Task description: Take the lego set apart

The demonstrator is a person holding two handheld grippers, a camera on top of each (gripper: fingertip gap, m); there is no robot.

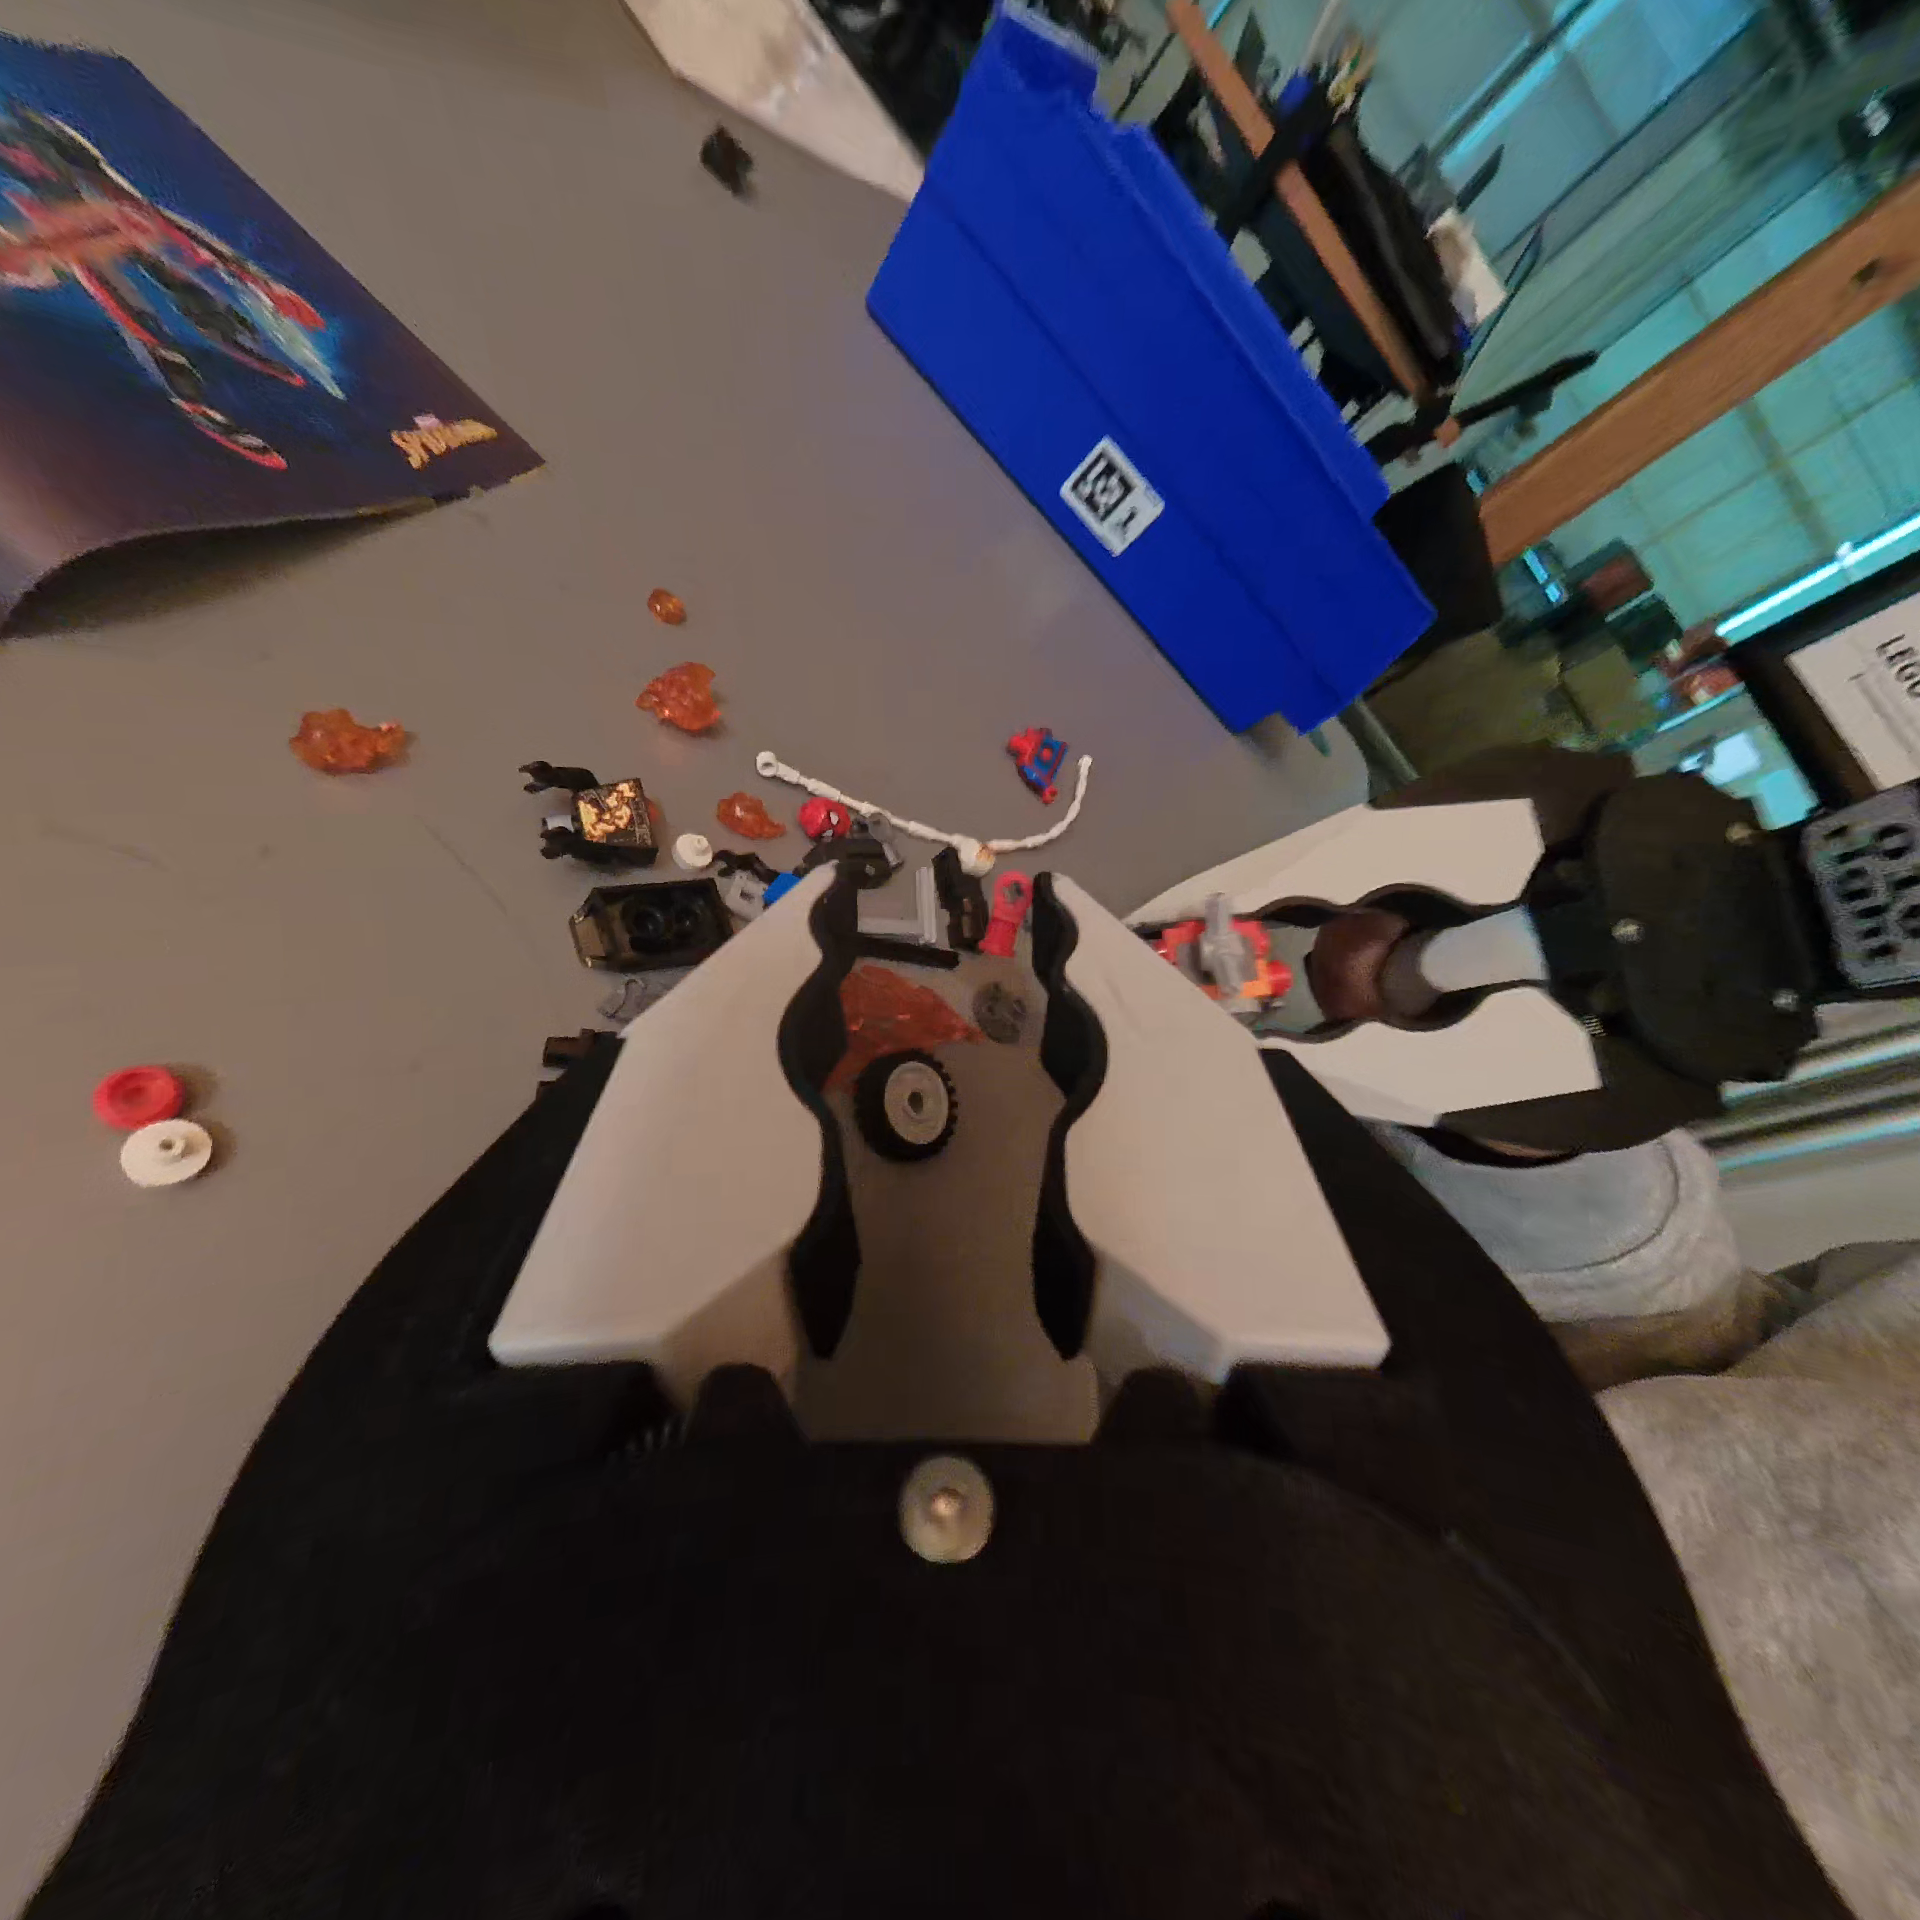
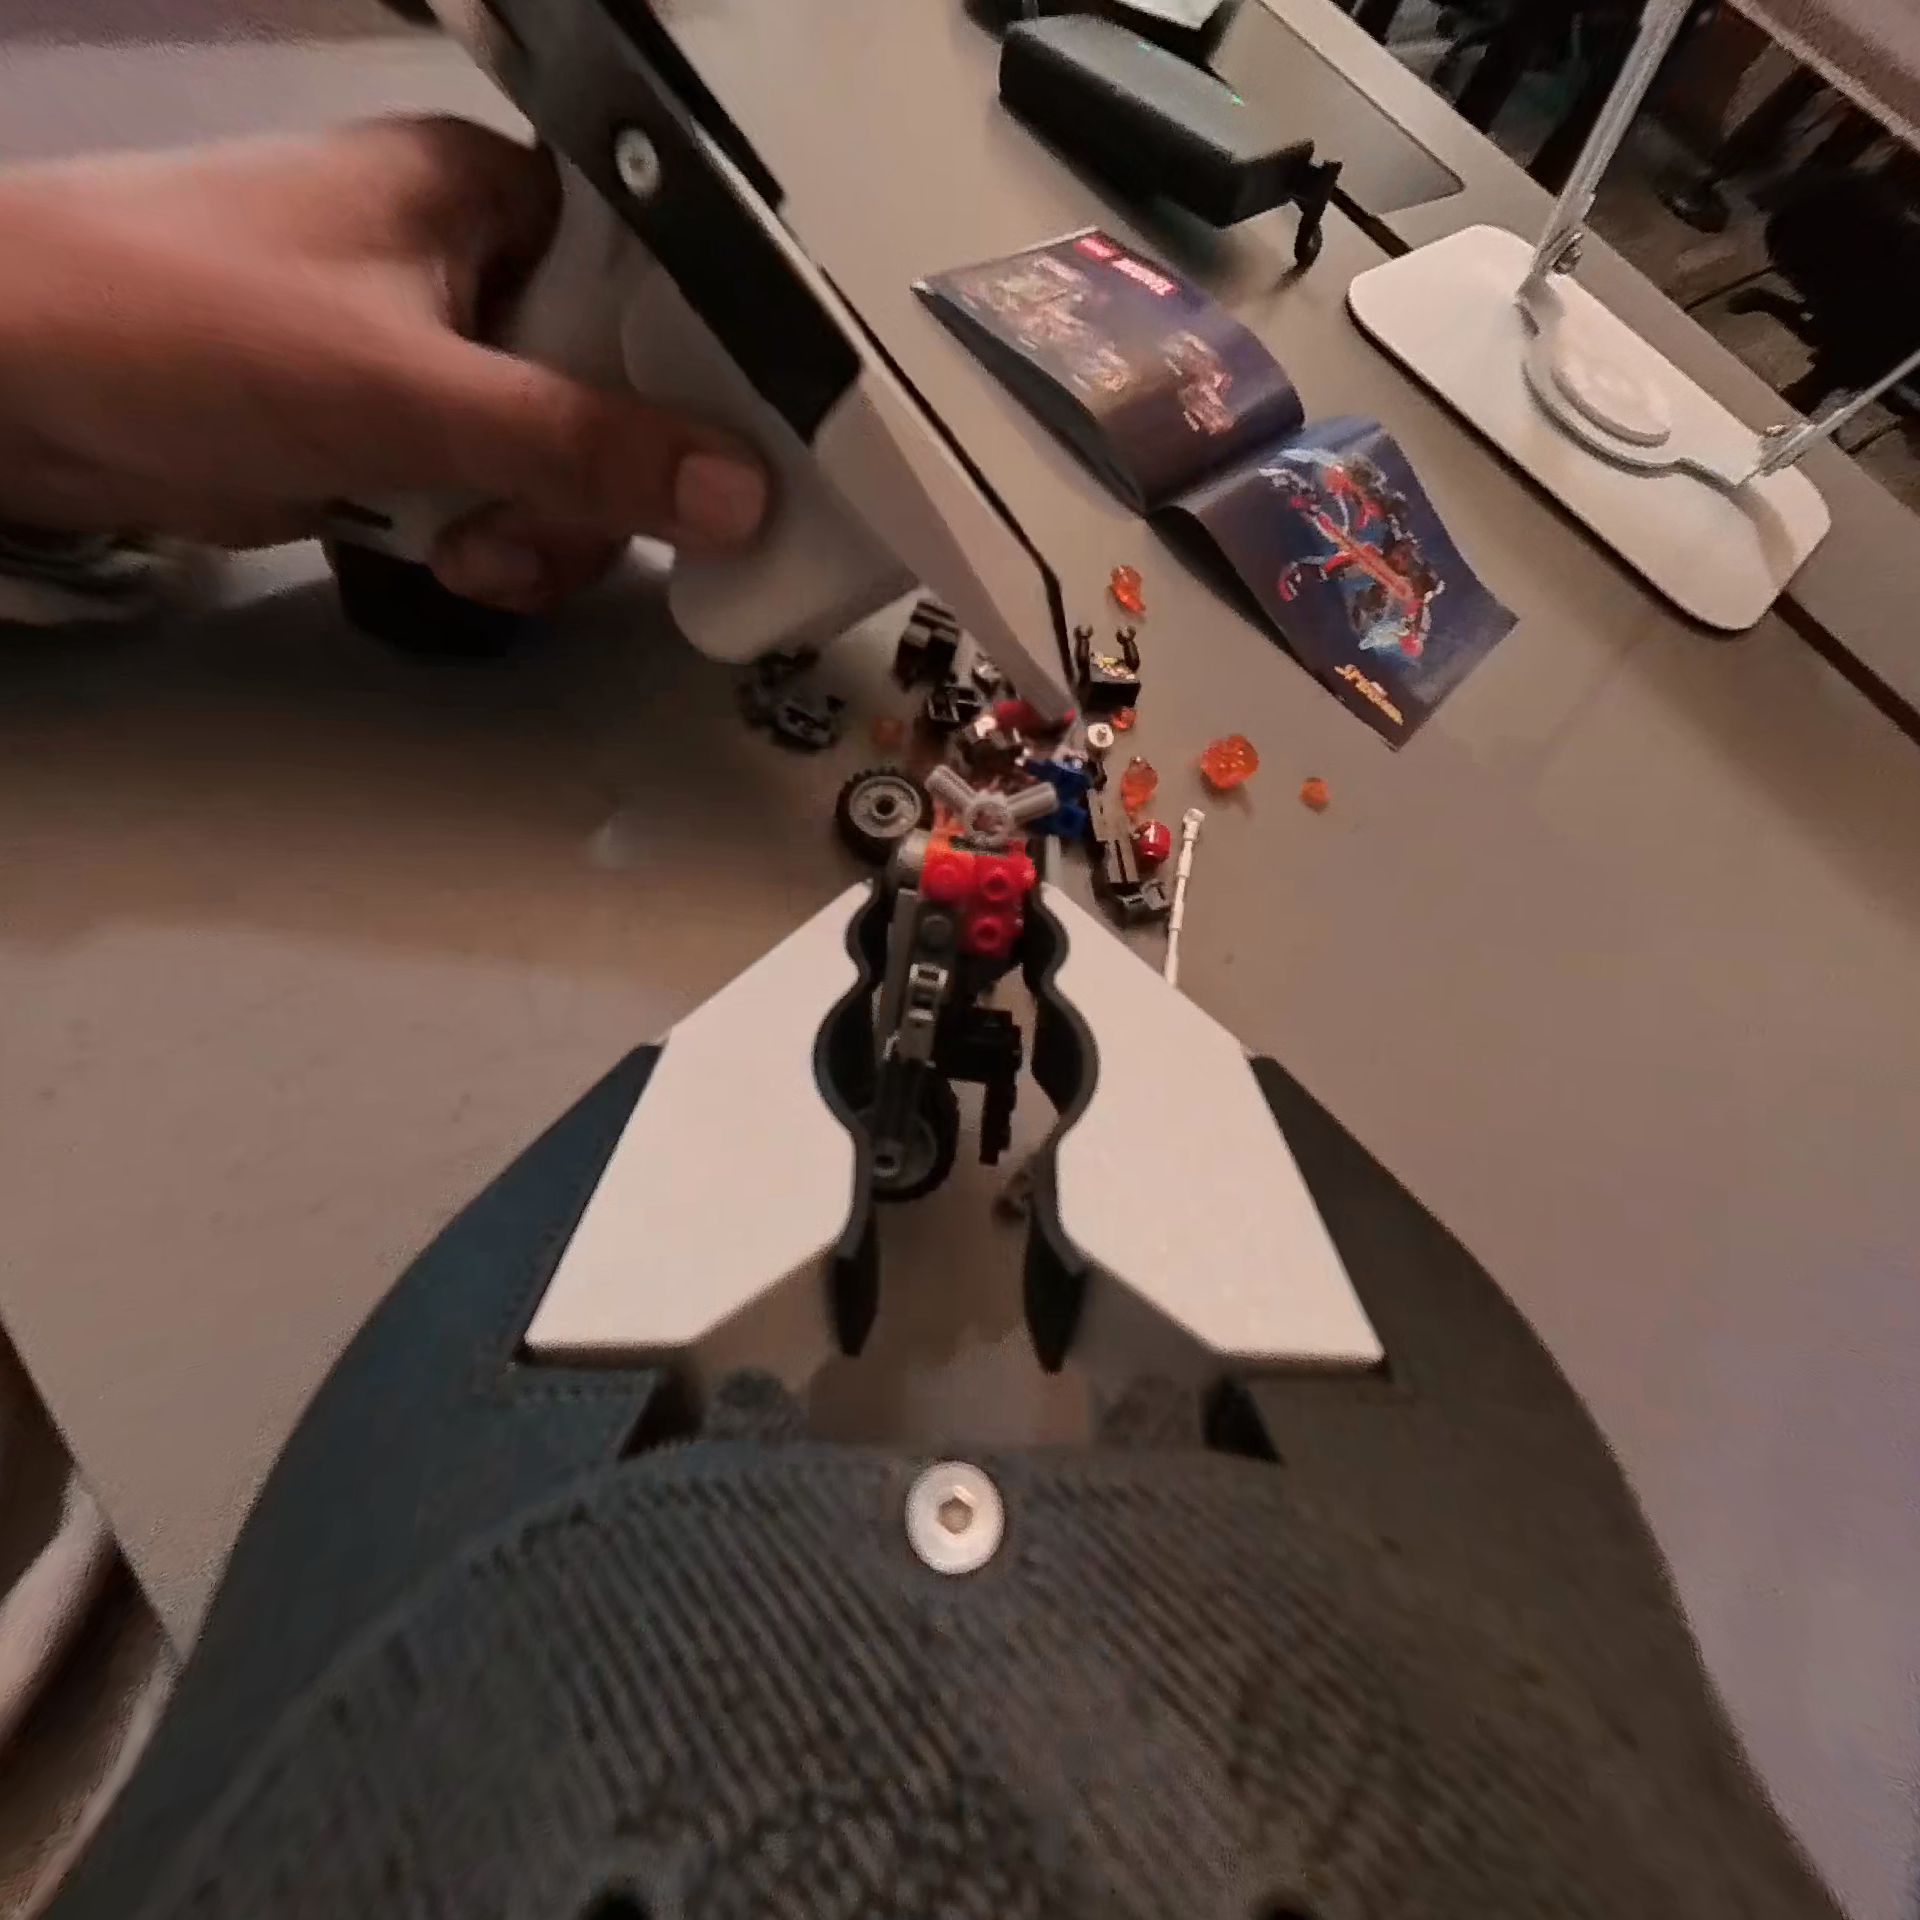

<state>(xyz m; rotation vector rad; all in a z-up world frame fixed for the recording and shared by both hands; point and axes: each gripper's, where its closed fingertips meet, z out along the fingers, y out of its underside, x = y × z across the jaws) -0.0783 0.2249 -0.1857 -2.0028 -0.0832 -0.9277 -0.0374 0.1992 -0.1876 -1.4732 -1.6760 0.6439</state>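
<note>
The lego set (image 2: 961,997), a small motorbike, is held by the right tool (image 2: 961,899) in the middle of the right wrist view.

The bike is squeezed between the two white fingers, with its red blocks (image 2: 985,902) at the tips and one wheel (image 2: 916,1148) lower down. The left tool (image 1: 935,894) is open and nothing is held in it. A loose black wheel (image 1: 906,1103) is seen between its fingers on the grey tabletop (image 1: 675,364). Orange see-through bits (image 1: 681,696) and other small parts are spread above it. A booklet (image 1: 197,322) is seen at the upper left and a blue bin (image 1: 1132,416) at the upper right.
</note>
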